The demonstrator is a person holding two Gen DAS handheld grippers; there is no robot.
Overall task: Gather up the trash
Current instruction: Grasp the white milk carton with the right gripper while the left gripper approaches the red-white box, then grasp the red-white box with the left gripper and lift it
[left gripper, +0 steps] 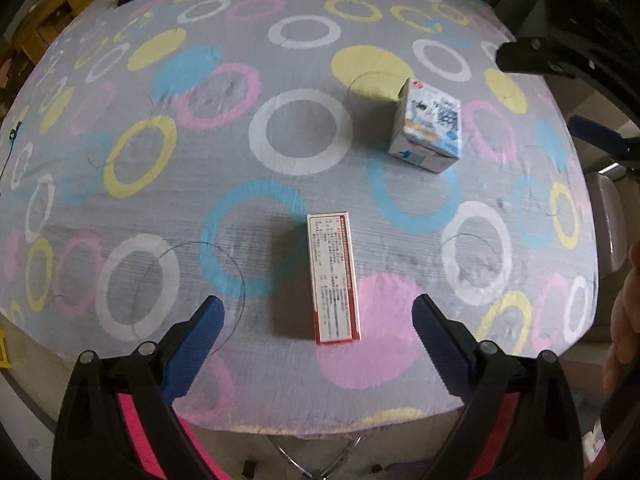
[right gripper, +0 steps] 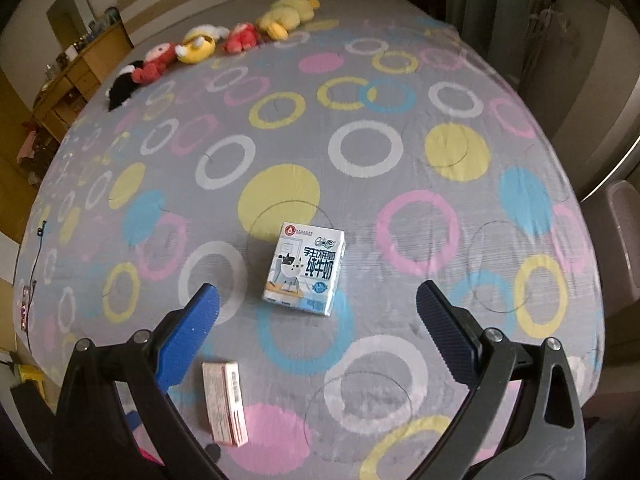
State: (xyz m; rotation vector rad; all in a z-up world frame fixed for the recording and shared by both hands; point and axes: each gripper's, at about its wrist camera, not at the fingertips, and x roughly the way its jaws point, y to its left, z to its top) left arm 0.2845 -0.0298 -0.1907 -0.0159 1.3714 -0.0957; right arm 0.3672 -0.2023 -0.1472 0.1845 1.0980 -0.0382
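A long red-and-white carton (left gripper: 334, 278) lies flat on the grey sheet with coloured rings, near the front edge. My left gripper (left gripper: 318, 314) is open above it, one blue finger on each side, not touching. A blue-and-white milk carton (left gripper: 430, 126) stands further back to the right. In the right wrist view the milk carton (right gripper: 306, 268) stands just ahead of my open, empty right gripper (right gripper: 318, 300). The red-and-white carton (right gripper: 224, 402) lies at the lower left there.
The ringed sheet (right gripper: 360, 152) covers a wide bed. Several plush toys (right gripper: 200, 46) lie along its far edge. A wooden cabinet (right gripper: 76, 76) stands at the far left. A grey chair (right gripper: 624, 240) stands by the bed's right edge.
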